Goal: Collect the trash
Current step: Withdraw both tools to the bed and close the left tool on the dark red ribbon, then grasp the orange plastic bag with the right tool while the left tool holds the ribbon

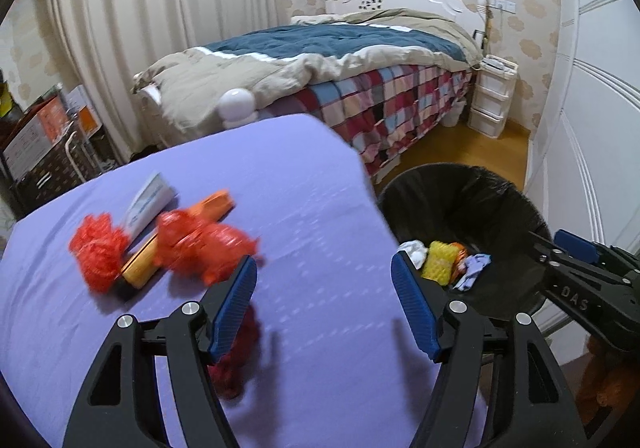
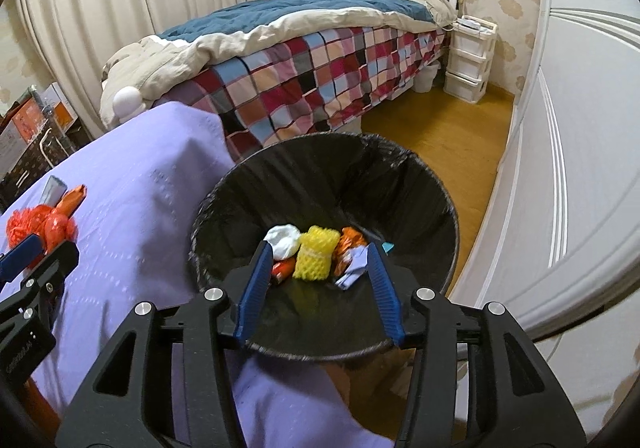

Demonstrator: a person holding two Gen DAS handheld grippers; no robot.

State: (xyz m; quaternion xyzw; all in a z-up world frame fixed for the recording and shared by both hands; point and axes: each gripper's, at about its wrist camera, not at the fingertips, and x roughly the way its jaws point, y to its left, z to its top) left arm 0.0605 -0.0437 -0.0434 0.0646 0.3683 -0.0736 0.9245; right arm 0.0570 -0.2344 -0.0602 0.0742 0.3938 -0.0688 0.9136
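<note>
Two red mesh wads (image 1: 96, 250) lie on the counter (image 1: 304, 184); both grippers, left gripper (image 1: 324, 304) and right gripper (image 2: 318, 288), gape empty, the right over the bin (image 2: 424, 184).

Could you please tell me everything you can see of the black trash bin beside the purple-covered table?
The trash bin is round, open-topped and upright on the wooden floor, hard against the table edge. A crinkled black plastic liner folds over its rim. At the bottom lie a yellow foam net, a white wad, an orange wrapper and a pale blue scrap. The right gripper hangs open above it, touching nothing.
</note>
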